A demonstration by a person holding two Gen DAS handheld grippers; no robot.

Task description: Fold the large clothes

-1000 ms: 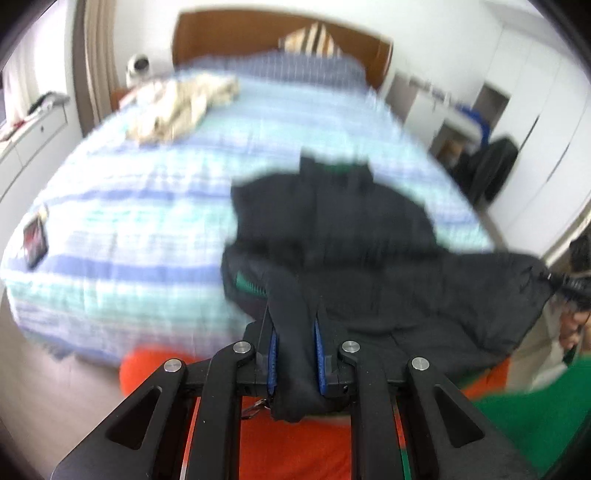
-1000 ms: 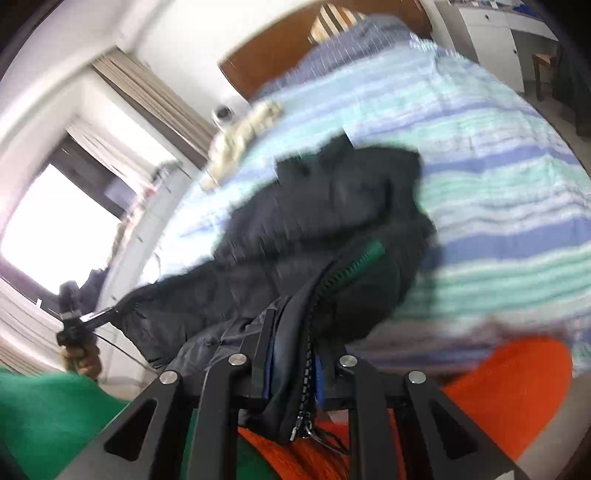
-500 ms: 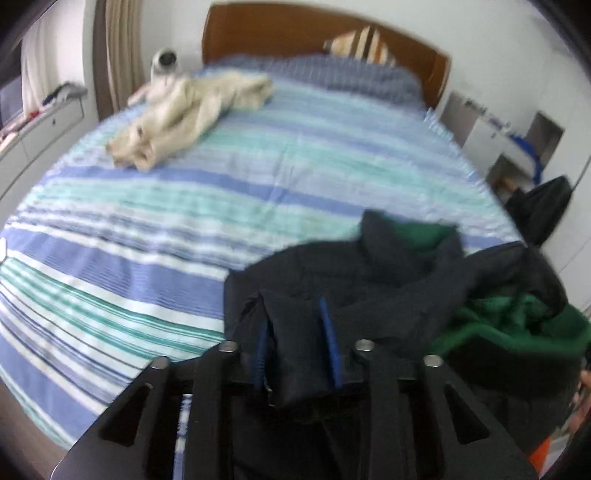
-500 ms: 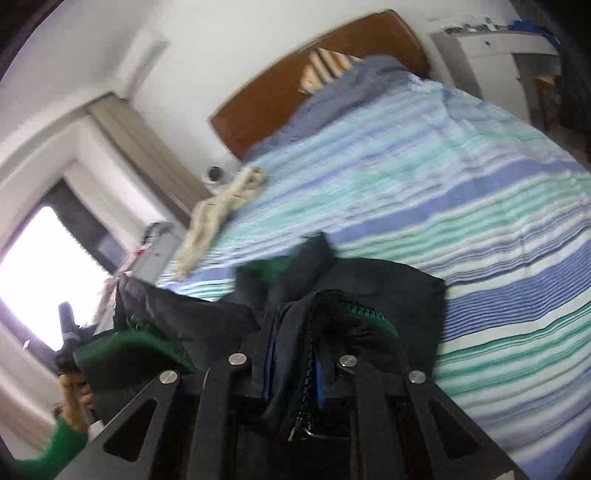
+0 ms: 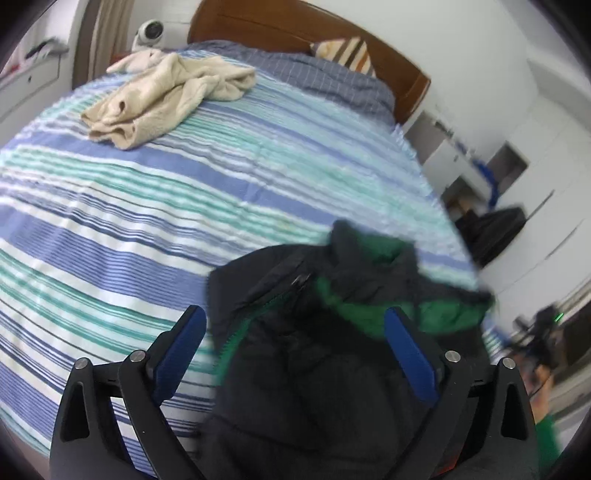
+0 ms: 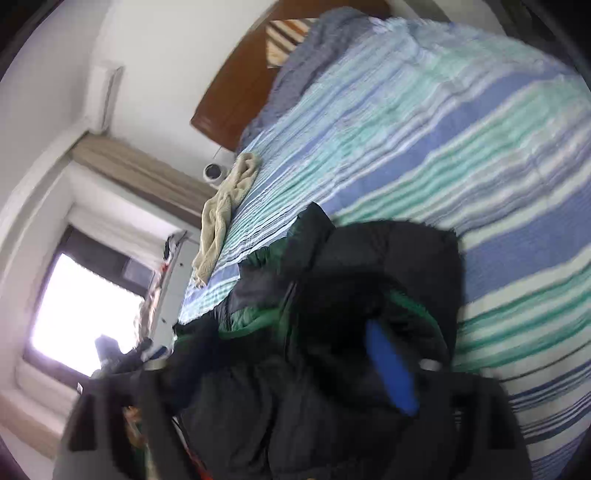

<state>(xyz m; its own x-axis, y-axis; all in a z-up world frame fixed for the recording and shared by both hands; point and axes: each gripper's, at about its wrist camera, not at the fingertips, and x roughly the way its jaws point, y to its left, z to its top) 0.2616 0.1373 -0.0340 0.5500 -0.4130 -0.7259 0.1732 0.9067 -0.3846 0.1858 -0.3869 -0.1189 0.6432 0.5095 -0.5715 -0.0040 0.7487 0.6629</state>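
Note:
A black jacket (image 5: 332, 387) with green lining lies bunched on the near part of the striped bed (image 5: 147, 221). My left gripper (image 5: 293, 312) hovers just over it, jaws opening wide. Its blue pads (image 5: 184, 343) stand clear of the cloth, with the jacket between and below them. In the right wrist view the same jacket (image 6: 369, 266) fills the foreground. My right gripper (image 6: 273, 332) is blurred and its jaws are opening too. One blue pad (image 6: 388, 365) shows free of the fabric; the other finger is hidden behind cloth and blur.
A crumpled beige garment (image 5: 166, 96) lies at the bed's far left, near a white camera (image 5: 149, 29) and the wooden headboard (image 5: 306, 22). White cabinets and a black bag (image 5: 495, 236) stand right of the bed. A green sleeve (image 5: 546, 443) shows at lower right.
Both grippers carried the jacket's edge forward and down over the bed, then spread their jaws and let it go. The jacket now lies doubled over on the cover.

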